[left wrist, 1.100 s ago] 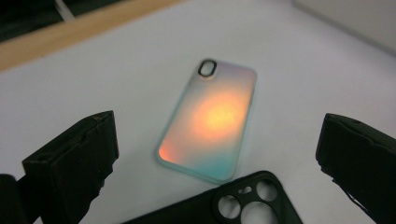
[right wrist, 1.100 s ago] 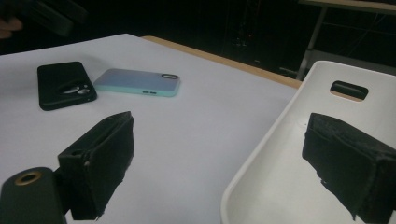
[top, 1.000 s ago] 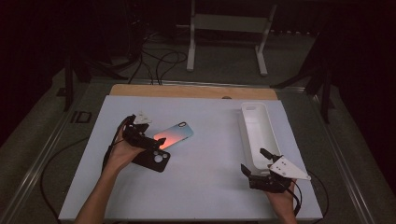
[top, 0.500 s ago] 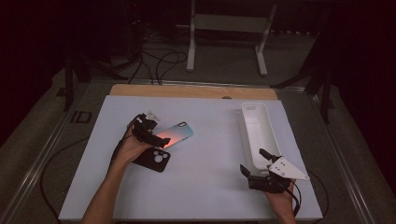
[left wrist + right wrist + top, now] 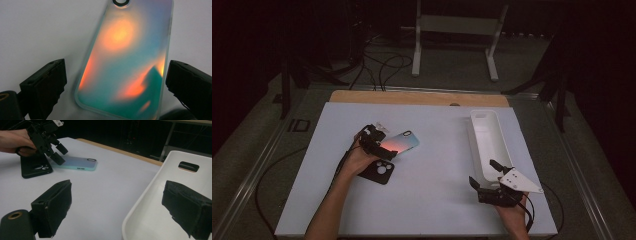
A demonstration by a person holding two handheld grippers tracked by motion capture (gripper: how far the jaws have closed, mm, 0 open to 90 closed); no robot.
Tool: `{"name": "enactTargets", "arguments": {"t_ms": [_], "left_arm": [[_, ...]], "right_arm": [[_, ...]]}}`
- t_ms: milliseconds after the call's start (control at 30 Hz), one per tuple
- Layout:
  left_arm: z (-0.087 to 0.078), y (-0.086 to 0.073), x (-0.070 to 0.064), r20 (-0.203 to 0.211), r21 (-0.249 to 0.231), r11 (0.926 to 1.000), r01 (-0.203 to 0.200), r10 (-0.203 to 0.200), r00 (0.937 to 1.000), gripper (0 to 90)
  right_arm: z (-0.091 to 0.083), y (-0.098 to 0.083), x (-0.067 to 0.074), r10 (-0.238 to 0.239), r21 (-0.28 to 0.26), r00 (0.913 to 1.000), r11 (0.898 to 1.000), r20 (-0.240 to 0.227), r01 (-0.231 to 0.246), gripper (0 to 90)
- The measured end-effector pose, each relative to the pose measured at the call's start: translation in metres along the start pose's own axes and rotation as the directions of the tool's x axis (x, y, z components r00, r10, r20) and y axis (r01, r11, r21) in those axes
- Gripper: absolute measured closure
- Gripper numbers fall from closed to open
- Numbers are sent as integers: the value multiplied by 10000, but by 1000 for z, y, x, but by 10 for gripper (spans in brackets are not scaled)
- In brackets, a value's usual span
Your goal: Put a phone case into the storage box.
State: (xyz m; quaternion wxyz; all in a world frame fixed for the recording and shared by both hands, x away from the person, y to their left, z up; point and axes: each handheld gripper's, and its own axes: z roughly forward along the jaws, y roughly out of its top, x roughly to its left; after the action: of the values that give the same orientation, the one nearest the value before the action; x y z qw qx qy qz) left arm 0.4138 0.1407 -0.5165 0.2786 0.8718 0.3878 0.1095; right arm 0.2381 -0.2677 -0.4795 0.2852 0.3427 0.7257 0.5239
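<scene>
— Grabbing the shiny phone case (image 5: pixel 125 62) near the mat's left side? The left gripper (image 5: pixel 379 145) is wide open around it, holding nothing.

— Yes. It may slide or bump the black case (image 5: pixel 379 171). The right gripper (image 5: pixel 489 181) waits open, empty, by the white tray (image 5: pixel 488 131).
</scene>
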Motion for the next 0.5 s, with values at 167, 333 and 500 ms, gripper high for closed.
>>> {"name": "enactTargets", "arguments": {"t_ms": [167,333,500], "left_arm": [[5,-1,-3,-45,236,9995,-231,232,9997,37],[6,-1,-4,-13,366,9991,-216,217,9998,45],[5,0,-6,-31,518,9986,-125,126,9999,72]], "right_arm": [[0,0,0,-4,24,10000,10000,24,4,89],[1,0,1,-29,28,10000,10000,-1,29,90],[1,0,2,-48,48,10000,10000,6,48,90]]}}
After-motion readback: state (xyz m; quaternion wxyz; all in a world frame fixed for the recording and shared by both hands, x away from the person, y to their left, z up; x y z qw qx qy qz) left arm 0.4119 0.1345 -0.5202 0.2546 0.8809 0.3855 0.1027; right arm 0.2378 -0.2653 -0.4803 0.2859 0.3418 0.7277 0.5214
